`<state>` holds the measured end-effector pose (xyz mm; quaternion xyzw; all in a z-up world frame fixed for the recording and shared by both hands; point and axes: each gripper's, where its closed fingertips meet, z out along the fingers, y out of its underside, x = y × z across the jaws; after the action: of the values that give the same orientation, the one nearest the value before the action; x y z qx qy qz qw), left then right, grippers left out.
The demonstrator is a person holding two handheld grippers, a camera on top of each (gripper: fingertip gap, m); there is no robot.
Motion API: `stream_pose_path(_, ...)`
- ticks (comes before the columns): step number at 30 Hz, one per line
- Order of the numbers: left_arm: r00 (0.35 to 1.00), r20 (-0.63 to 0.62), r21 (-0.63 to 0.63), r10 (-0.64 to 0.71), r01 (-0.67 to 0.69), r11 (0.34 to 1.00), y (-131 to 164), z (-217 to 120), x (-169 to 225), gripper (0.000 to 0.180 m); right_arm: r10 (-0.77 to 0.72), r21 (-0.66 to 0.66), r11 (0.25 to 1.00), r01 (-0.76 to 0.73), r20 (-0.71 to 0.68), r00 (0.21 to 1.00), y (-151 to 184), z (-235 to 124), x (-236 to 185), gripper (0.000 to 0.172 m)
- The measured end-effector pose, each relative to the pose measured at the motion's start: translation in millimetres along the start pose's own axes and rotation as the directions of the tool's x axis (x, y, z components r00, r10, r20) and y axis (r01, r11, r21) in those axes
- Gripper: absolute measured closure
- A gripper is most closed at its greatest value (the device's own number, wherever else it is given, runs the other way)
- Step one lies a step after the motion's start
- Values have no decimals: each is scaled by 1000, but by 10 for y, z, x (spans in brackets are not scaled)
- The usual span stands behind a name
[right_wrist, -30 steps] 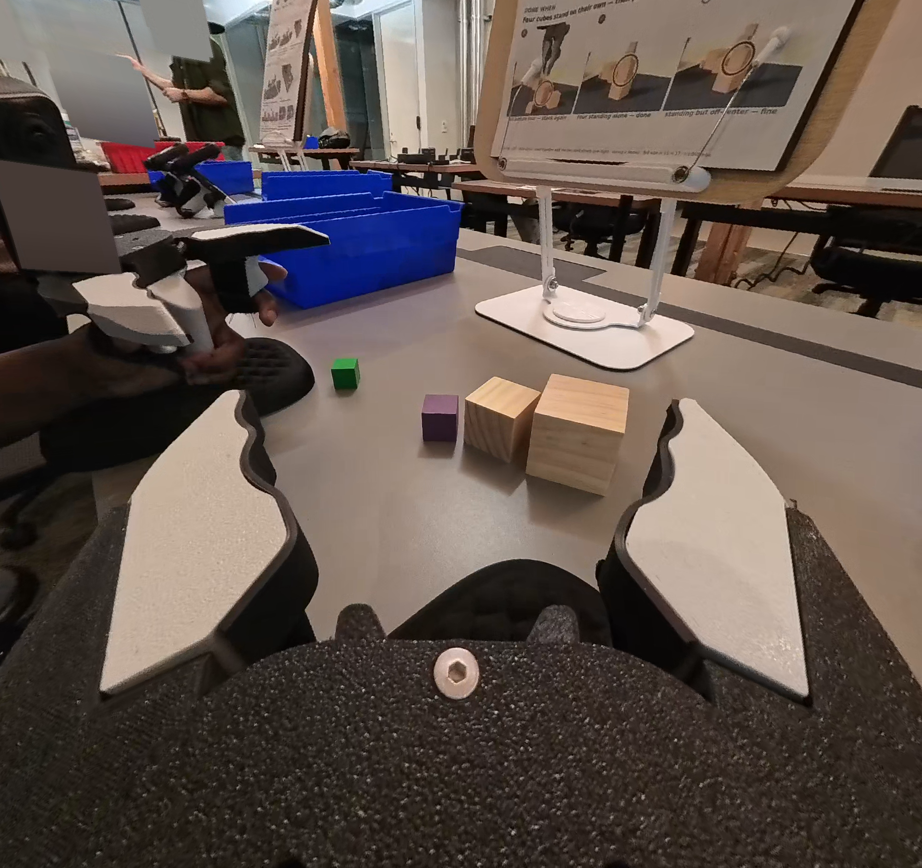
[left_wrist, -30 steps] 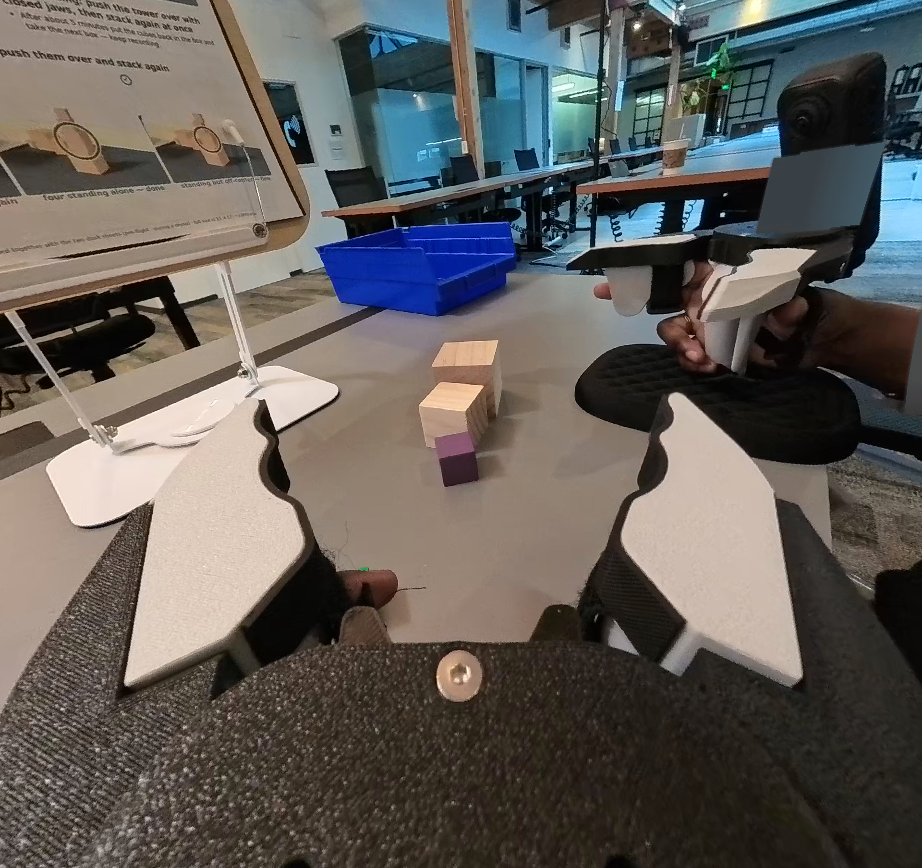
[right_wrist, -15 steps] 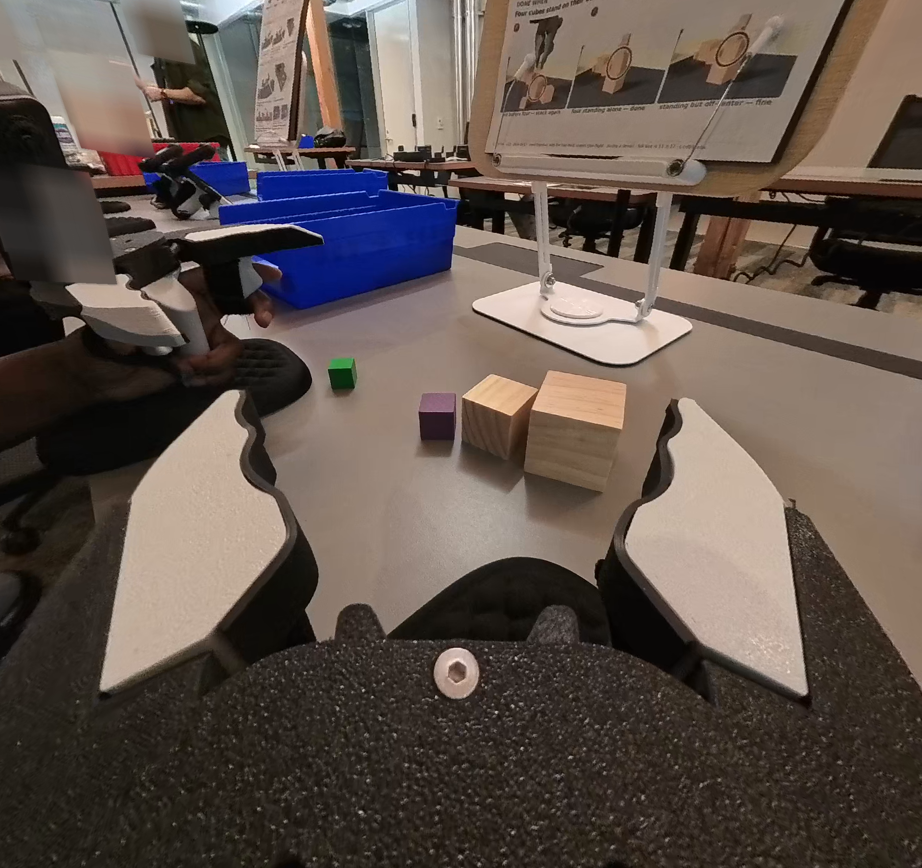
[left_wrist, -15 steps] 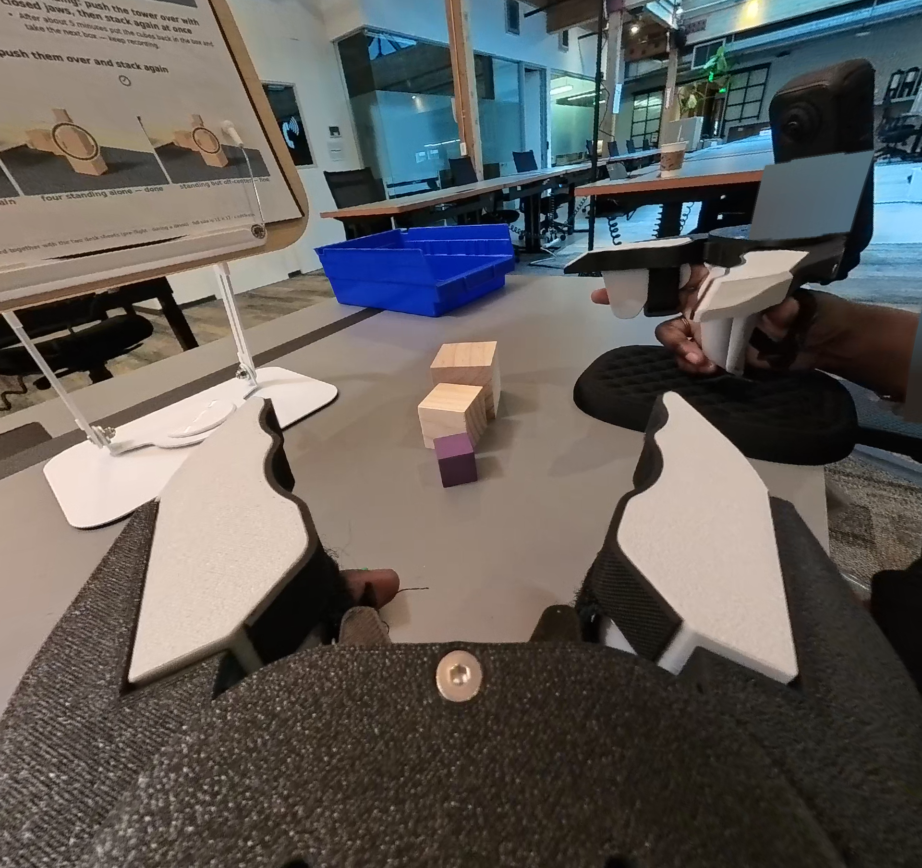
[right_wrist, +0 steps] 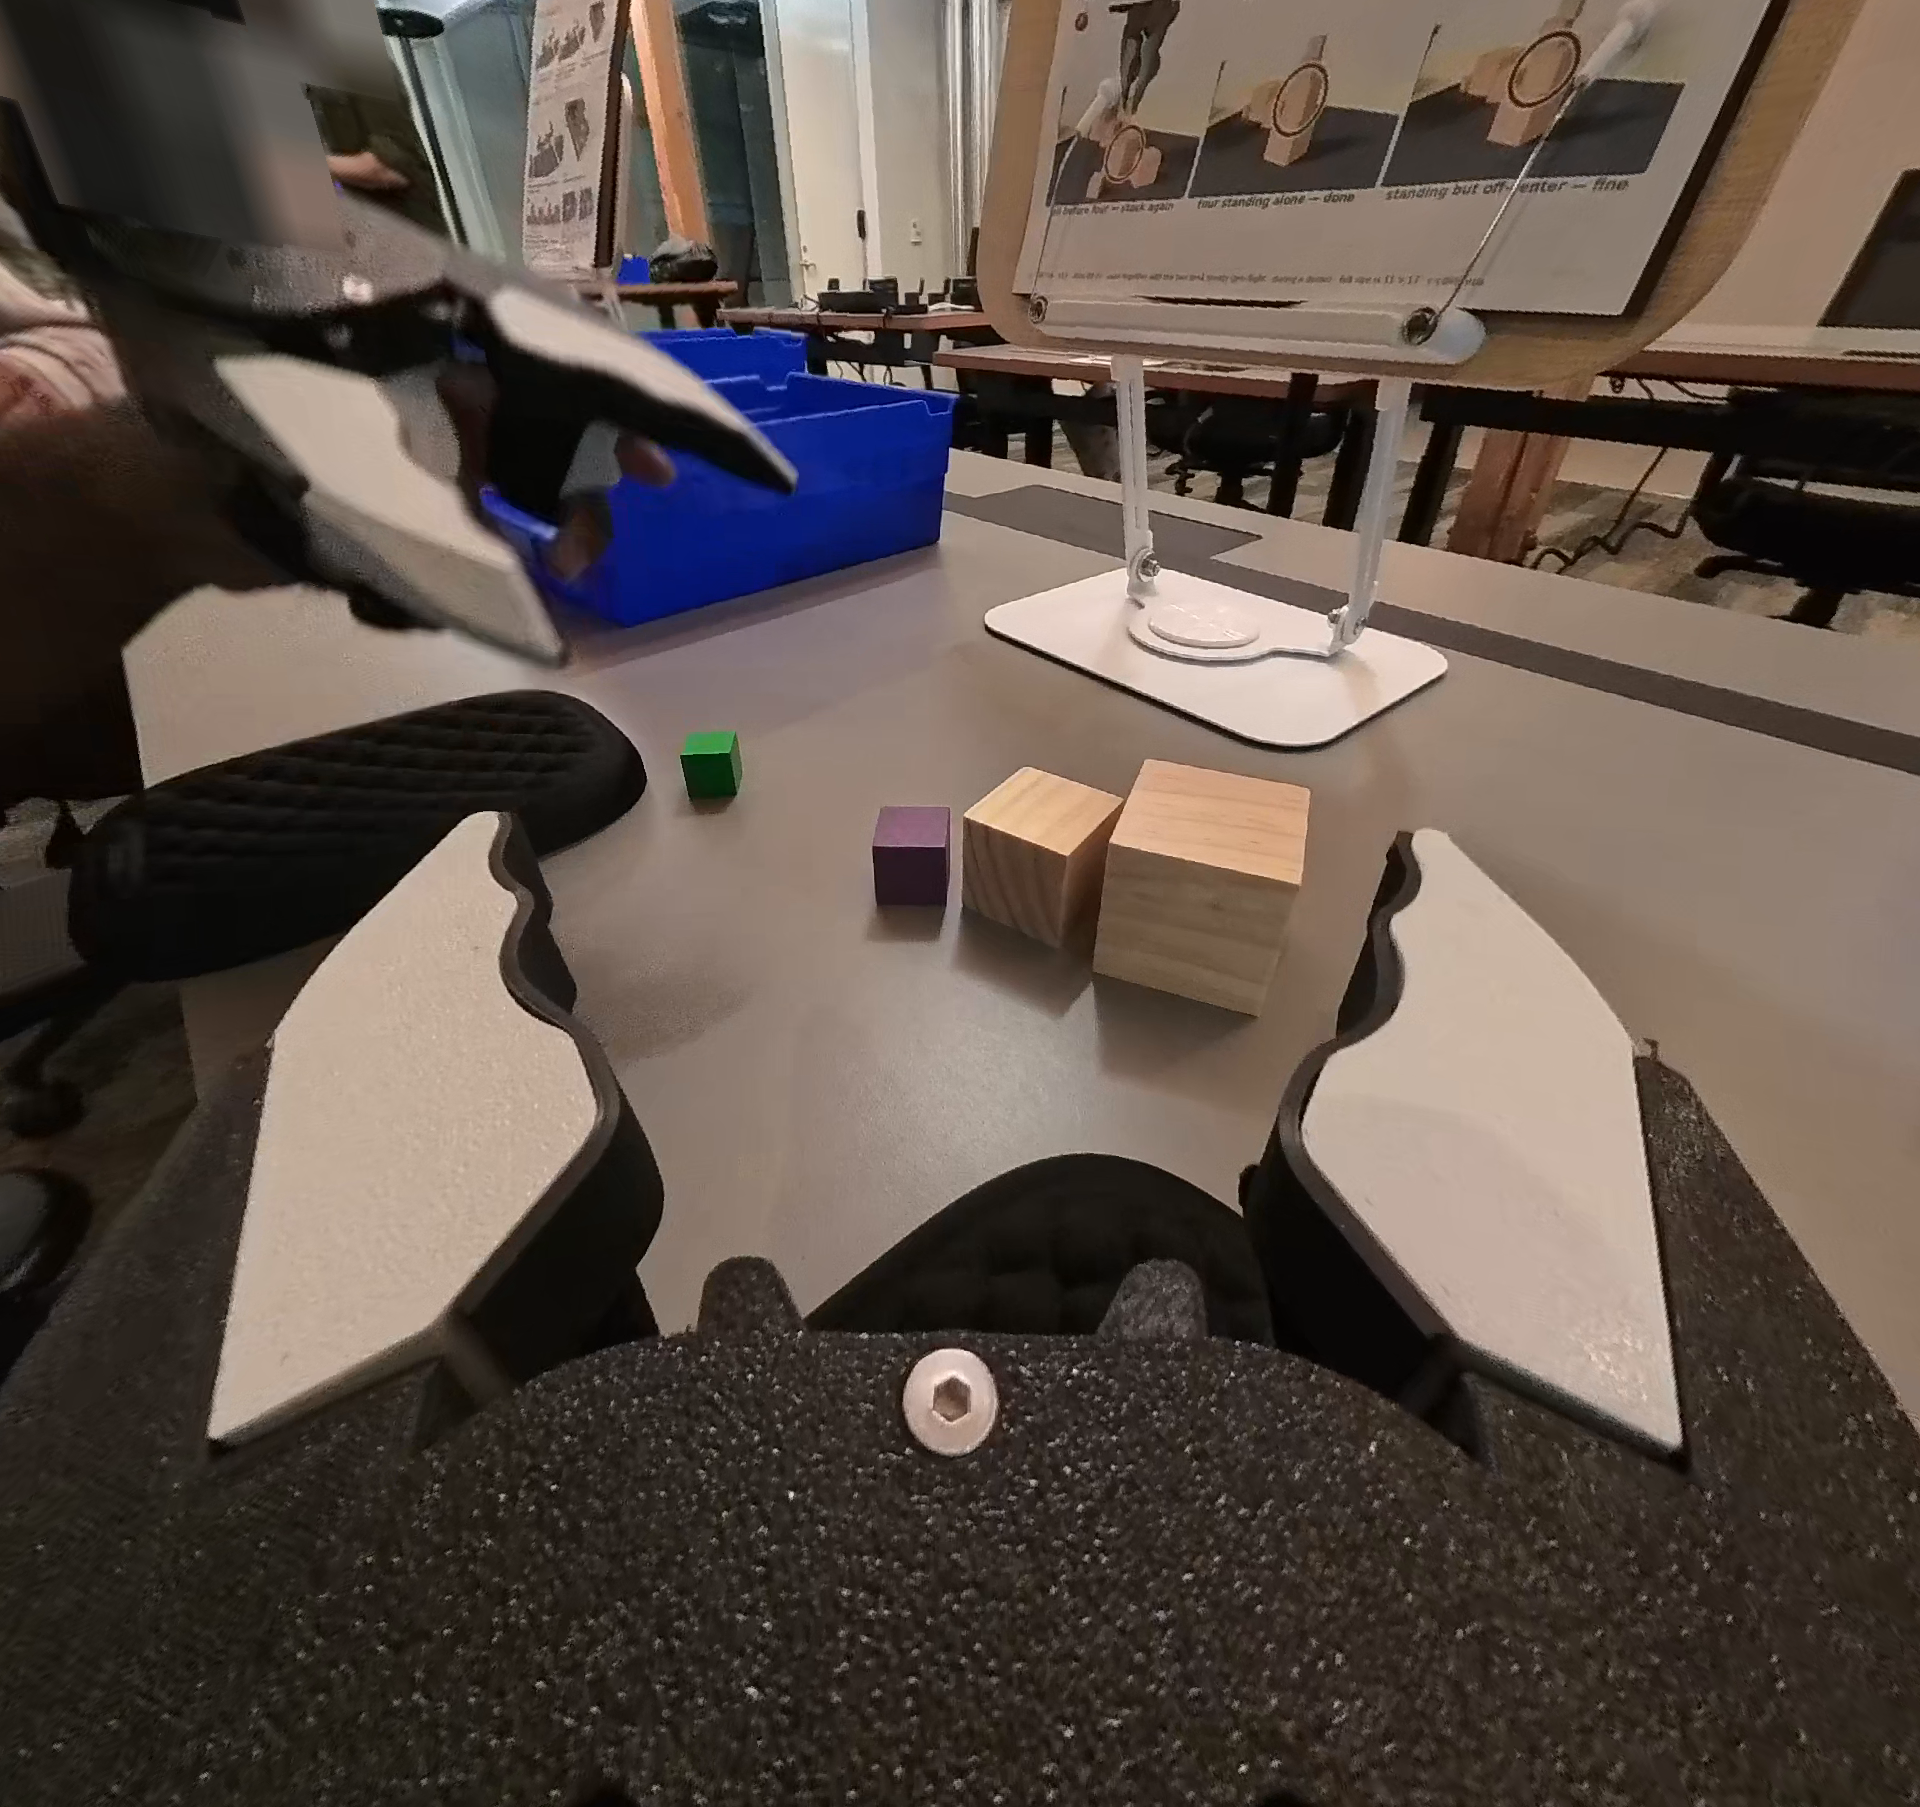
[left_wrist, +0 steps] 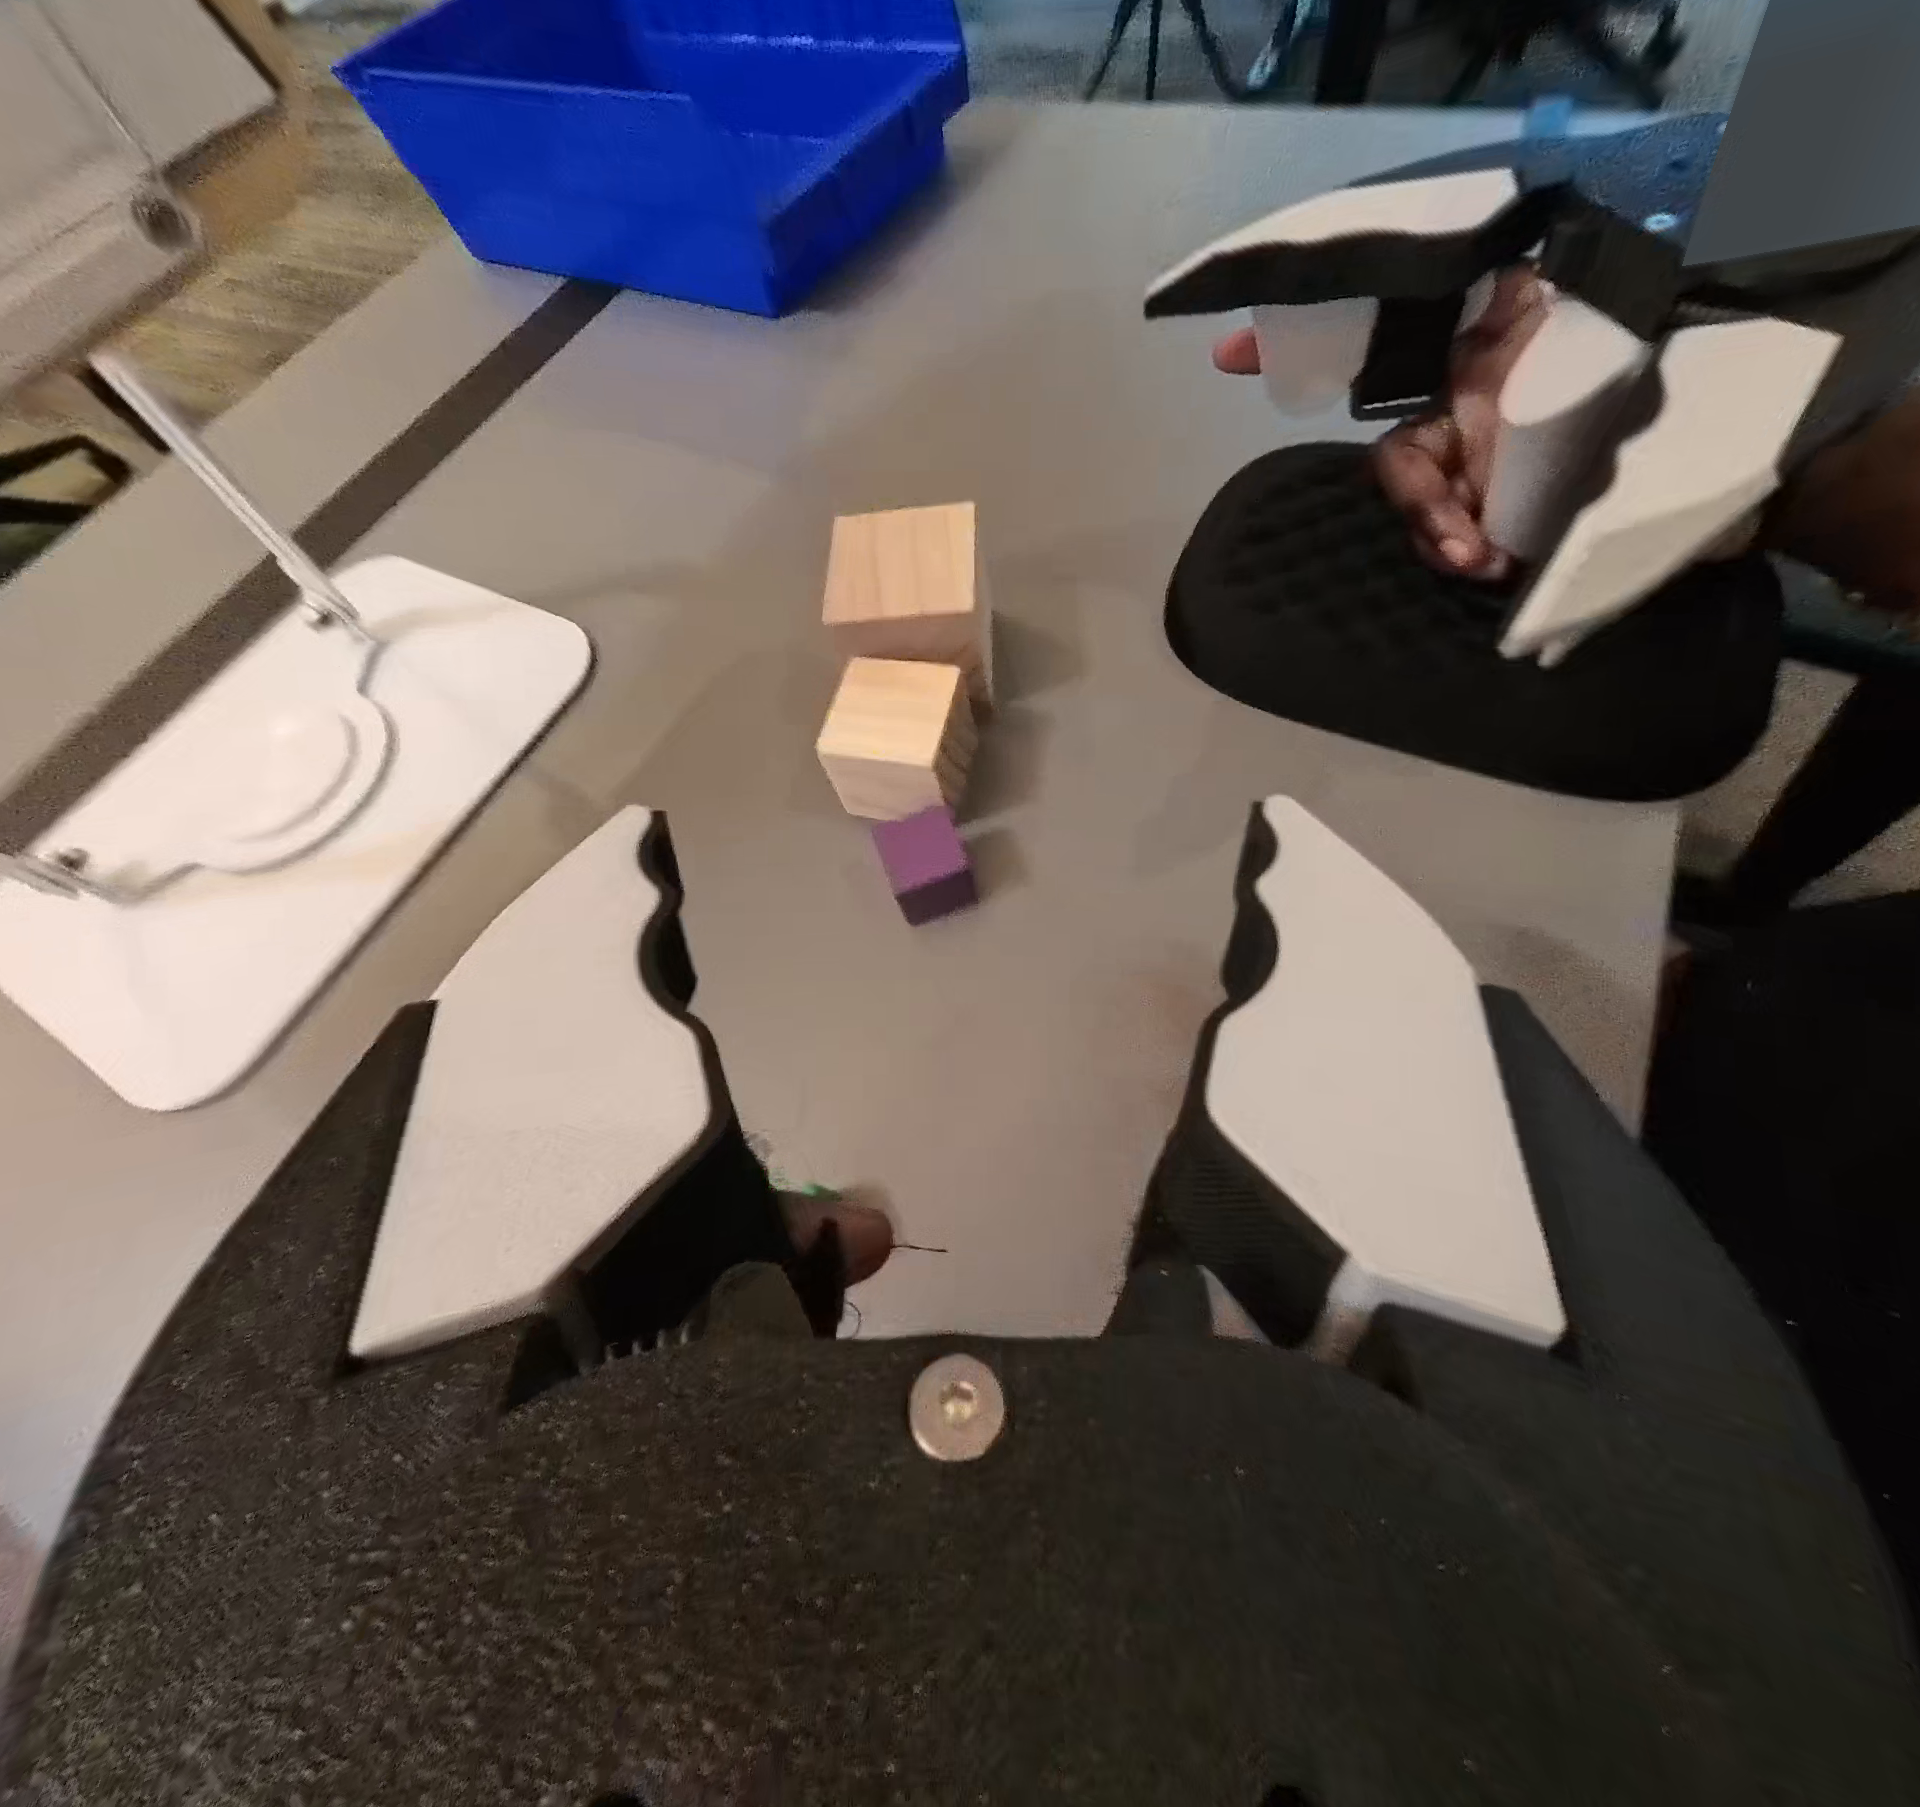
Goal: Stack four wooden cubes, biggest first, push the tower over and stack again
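Note:
Three cubes lie in a row on the grey table (left_wrist: 675,427): a large wooden cube (left_wrist: 902,562), a medium wooden cube (left_wrist: 894,734) and a small purple cube (left_wrist: 923,864). My left gripper (left_wrist: 953,822) is open and empty; it hovers above the table and looks down on the purple end of the row. My right gripper (right_wrist: 951,830) is open and empty, low over the table in front of the same row: purple cube (right_wrist: 911,853), medium cube (right_wrist: 1029,848), large cube (right_wrist: 1205,874). A small green cube (right_wrist: 711,763) sits apart to the left.
A blue bin (left_wrist: 665,147) stands at the far side of the table. A white stand base (left_wrist: 260,770) carries an instruction board (right_wrist: 1351,95). A black armrest pad (left_wrist: 1455,697) sits at the table's edge under the right gripper (left_wrist: 1330,474). The left gripper (right_wrist: 670,568) shows raised at upper left.
My left gripper has risen, tipped downward over the cubes, and its jaws have narrowed somewhat while staying open. My right gripper has barely moved. The cubes have not moved.

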<state>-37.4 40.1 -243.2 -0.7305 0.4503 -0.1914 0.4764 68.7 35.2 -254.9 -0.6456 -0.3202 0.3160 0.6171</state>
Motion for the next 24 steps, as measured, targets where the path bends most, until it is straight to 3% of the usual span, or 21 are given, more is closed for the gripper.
stream_pose_path(4,995,-84,-113,57,-67,991,-318,226,-23,94,13,4,1000,-13,-1,1000,-4,-4,12,28)
stream_pose_path(7,985,-165,-301,40,-89,949,-216,532,-16,103,22,8,1000,-22,0,1000,-6,-8,20,28)
stream_pose_path(10,990,-139,-456,-23,-43,889,-32,887,-92,102,20,5,1000,-20,-2,1000,-3,-5,19,29)
stream_pose_path(14,993,-87,-508,-76,21,861,32,1245,-160,102,8,1,1000,-8,-5,1000,2,-2,12,29)
stream_pose_path(20,991,-89,-570,-97,29,821,136,1495,-139,100,-16,-11,1000,16,-8,1000,16,11,-6,29)
stream_pose_path(24,989,-116,-594,-93,6,805,217,1583,-153,122,-27,-15,1000,27,-9,1000,23,16,-14,29)
